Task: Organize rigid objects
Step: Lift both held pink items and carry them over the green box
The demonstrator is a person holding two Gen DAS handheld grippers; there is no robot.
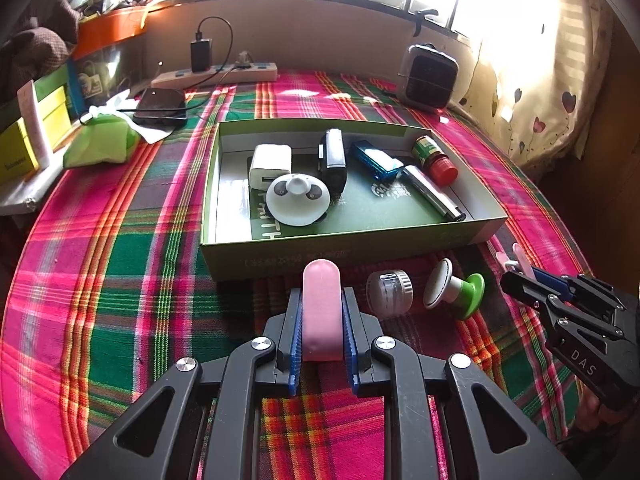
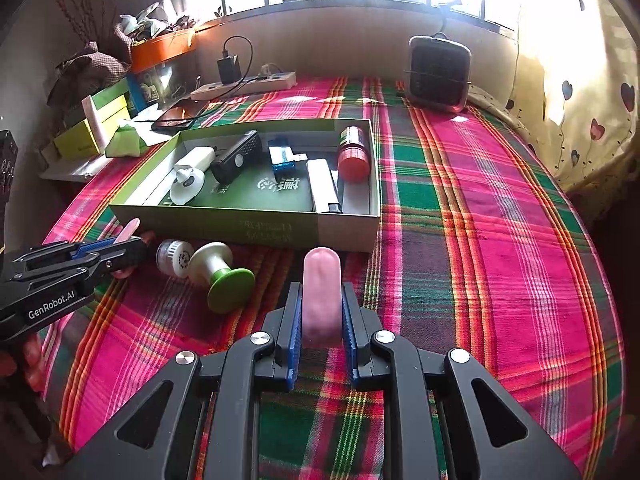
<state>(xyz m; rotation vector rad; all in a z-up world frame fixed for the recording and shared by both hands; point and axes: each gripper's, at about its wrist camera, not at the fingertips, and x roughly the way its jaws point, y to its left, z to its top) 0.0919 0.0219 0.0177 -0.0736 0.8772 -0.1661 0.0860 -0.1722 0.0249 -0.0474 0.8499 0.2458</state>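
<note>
Across the whole bed spreads a pink, green and red plaid cloth, and on it sits a shallow green cardboard box with its top open. Behind the box, near the windowsill, stand a dark square heater in a pale casing and a white power strip with a black charger plugged in.

Inside the box lie a white cube-shaped charger, a round white panda-faced suction hook leaning against it, a black rectangular device, a blue translucent lighter-shaped case, a silver and black flat bar, and a small green-labelled bottle with a red cap in the right corner.

Just outside the box's near wall lie a small clear round jar with a white ribbed lid and, beside it, a white and green spool-shaped knob on its side.

Each tool is clamped narrowly on a rounded pink bar. The left gripper holds its pink rounded bar above the cloth, the tip close to the box wall. The right gripper pinches a second pink rounded bar, likewise short of the box's near right corner.
</note>
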